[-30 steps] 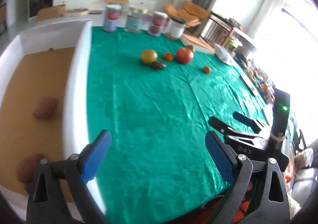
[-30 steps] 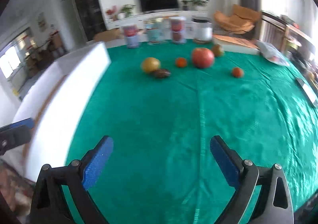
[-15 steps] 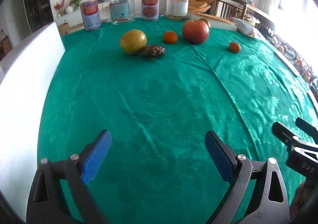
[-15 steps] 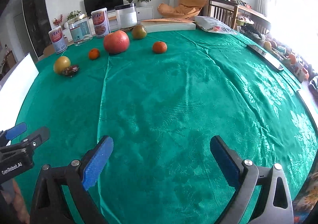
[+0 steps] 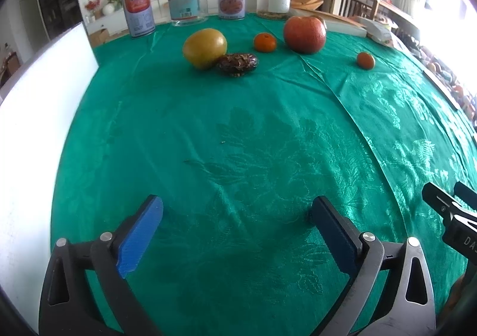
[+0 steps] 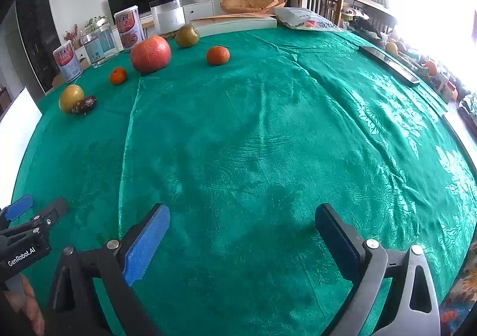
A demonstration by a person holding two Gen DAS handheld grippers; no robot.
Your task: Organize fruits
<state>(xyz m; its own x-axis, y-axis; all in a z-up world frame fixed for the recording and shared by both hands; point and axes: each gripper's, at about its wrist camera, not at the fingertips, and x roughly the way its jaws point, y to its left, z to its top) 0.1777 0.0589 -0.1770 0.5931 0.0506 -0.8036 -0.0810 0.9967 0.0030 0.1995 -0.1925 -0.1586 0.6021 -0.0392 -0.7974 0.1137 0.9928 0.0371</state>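
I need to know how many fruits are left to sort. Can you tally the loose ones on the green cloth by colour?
Yellow: 1
Dark brown: 1
Orange, small: 2
Red-orange, large: 1
Green-brown: 1
Total: 6

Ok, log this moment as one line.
left tongs: opening, empty | right tongs: open, empty | fruits: untouched on cloth
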